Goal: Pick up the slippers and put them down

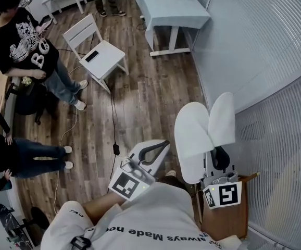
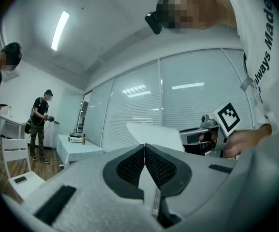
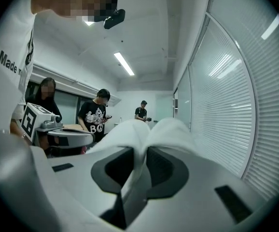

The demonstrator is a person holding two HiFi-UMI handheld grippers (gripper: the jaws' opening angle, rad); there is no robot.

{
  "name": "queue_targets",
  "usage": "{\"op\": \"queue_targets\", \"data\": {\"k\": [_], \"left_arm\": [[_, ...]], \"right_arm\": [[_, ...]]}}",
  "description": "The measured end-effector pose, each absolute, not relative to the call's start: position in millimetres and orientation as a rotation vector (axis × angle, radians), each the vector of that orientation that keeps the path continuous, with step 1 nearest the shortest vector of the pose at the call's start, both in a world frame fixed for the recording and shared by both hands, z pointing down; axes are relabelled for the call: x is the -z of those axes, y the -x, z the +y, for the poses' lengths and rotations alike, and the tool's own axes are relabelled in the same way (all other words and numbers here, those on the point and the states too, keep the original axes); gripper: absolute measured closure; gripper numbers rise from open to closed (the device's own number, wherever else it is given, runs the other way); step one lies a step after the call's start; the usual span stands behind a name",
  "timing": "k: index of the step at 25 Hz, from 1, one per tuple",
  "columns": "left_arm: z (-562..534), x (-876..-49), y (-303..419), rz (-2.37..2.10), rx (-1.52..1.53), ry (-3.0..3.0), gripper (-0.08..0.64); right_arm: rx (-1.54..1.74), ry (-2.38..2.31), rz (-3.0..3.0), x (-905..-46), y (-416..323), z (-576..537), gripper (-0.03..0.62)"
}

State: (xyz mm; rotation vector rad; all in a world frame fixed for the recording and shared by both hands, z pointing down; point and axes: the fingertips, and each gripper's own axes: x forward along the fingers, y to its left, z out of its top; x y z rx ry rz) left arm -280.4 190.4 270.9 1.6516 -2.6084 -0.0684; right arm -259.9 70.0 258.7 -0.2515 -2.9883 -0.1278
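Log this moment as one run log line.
left gripper: shut, empty | right gripper: shut on white slippers | pair aloft, not set down

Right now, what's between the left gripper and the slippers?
Nothing: in the head view, only wooden floor shows below the gap between the left gripper and the slippers.

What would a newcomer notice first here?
A pair of soft white slippers is held out in the right claw beside the blind-covered glass wall. The left claw is shut and empty. At far left, a person in a black printed T-shirt stands near a white wooden chair.
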Motion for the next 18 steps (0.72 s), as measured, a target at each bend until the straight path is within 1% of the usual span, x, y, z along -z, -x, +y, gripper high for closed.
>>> {"op": "queue_targets", "data": {"k": [8,14,18], "left_arm": [[179.6,-275.9,270.6,-2.602,0.058,-1.592,0.547],[150.5,-293.4,276.3,-2.593,0.040,-1.583,0.548],[149.6,-303.6,277.5,-2.583,0.014,-1.569,0.547]], "right_arm": [[0.117,0.248,-2.968,-257.8,246.2,52.8,0.525],[0.082,0.251,-2.944,-281.1,250.6,24.3,0.526],[0.064,0.247,-2.921,-296.7,250.3,18.9,0.526]]}}
